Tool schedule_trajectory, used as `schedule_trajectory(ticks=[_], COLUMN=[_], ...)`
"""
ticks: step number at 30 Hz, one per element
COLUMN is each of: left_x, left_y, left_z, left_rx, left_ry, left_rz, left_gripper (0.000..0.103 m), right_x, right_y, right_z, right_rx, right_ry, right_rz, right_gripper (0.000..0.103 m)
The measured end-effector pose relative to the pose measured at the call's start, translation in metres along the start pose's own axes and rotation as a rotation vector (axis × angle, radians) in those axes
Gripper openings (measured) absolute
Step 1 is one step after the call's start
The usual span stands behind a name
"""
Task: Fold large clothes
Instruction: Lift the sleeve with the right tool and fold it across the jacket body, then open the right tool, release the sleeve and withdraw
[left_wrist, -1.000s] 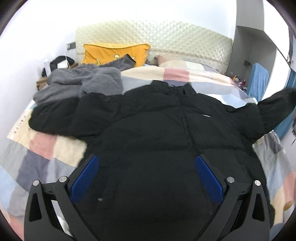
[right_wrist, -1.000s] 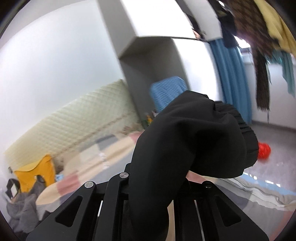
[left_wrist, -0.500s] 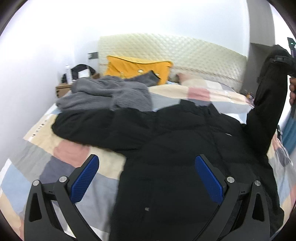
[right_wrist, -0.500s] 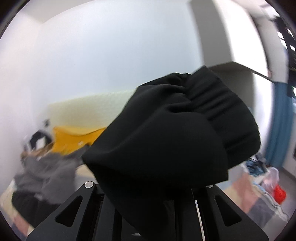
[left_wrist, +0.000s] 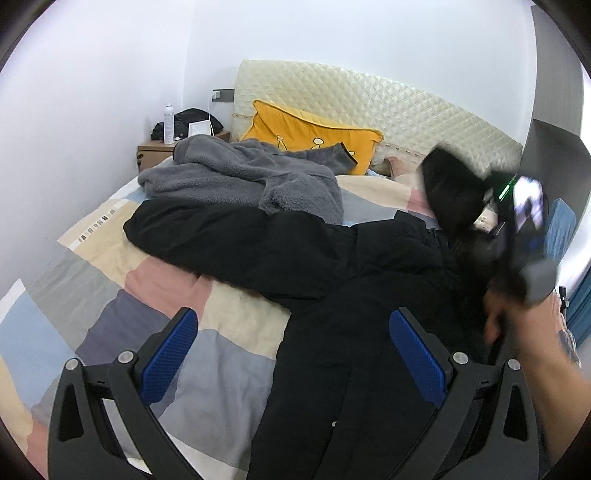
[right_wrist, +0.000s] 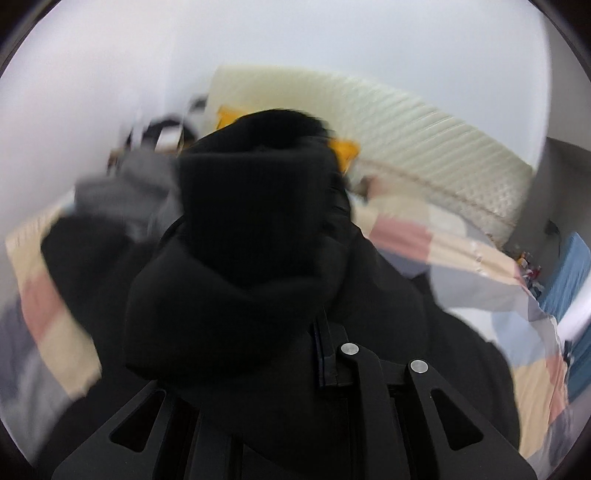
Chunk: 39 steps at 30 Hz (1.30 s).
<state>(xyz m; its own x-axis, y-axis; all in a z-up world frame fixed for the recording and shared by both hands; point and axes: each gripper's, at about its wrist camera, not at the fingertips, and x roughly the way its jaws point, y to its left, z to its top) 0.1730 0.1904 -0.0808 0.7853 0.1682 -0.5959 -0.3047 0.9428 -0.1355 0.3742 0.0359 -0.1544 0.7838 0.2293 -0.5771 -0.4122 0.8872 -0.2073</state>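
Swung down from beside the bed, the right gripper (left_wrist: 491, 206) pinches the black padded jacket's sleeve (right_wrist: 255, 221) above the jacket body (left_wrist: 354, 332). Left gripper (left_wrist: 291, 354) hovers spread and empty over the patchwork bedspread (left_wrist: 110, 295).

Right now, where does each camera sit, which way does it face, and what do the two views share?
Left wrist: on the left gripper, looking down the bed toward the headboard; its blue fingers stand open over the black jacket; the person's right hand and gripper show at right.
Right wrist: on the right gripper, facing the headboard; the held sleeve hides its fingers and most of the view.
Shared: jacket, grey fleece, yellow pillow, headboard.
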Motion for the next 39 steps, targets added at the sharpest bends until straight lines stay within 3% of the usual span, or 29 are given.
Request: schedule_trajectory(ticks=[4,8,9,11,12,13,20,25,32,36,39], left_x=[0.002,0.007,0.008,0.010,0.011,0.011,0.013,0.011,0.009,0.009,0.011], left_y=[0.009,0.013,0.013,0.011,0.010,0.010,-0.005,-0.023,-0.052,-0.069,-0.081], left_z=[0.001,0.000,-0.001,-0.001,-0.001,-0.002,-0.011,-0.010,-0.021,-0.029,-0.035], left_rx=[-0.028,-0.040,-0.040,-0.038,-0.036,-0.035,-0.008,0.000,0.050,0.095,0.114], left_ry=[-0.005,0.006,0.011,0.016,0.018,0.020,0.034,0.009,0.005,-0.004,0.002], left_rz=[0.010,0.005,0.004,0.002,-0.003,-0.007,-0.048,-0.063,-0.080,-0.064,-0.073], left_gripper=[0.103,0.103,0.103,0.103,0.103,0.103,0.103,0.103,0.103,0.103,0.103], right_x=[0.023,0.030,0.027,0.015,0.010,0.005,-0.037,-0.080,-0.117,-0.121,-0.119], right_y=[0.025,0.034,0.034,0.045,0.044,0.045,0.027,-0.022,-0.109,-0.161,-0.191], right_z=[-0.034,-0.038,-0.038,-0.036,-0.036,-0.034,-0.039,-0.058,-0.096,-0.138,-0.168], right_rx=[-0.070,-0.097,-0.100,-0.096,-0.090,-0.089,-0.040,0.036,0.151,0.238,0.302], right_ry=[0.087,0.131,0.131,0.122,0.118,0.116,0.033,-0.046,-0.086,-0.034,0.007], right_rz=[-0.014,-0.034,-0.035,-0.023,-0.001,0.017,0.110,0.116,-0.027,-0.123,-0.166], right_gripper=[0.012,0.016,0.024,0.049,0.067,0.074,0.074,0.076,0.082,0.095,0.097])
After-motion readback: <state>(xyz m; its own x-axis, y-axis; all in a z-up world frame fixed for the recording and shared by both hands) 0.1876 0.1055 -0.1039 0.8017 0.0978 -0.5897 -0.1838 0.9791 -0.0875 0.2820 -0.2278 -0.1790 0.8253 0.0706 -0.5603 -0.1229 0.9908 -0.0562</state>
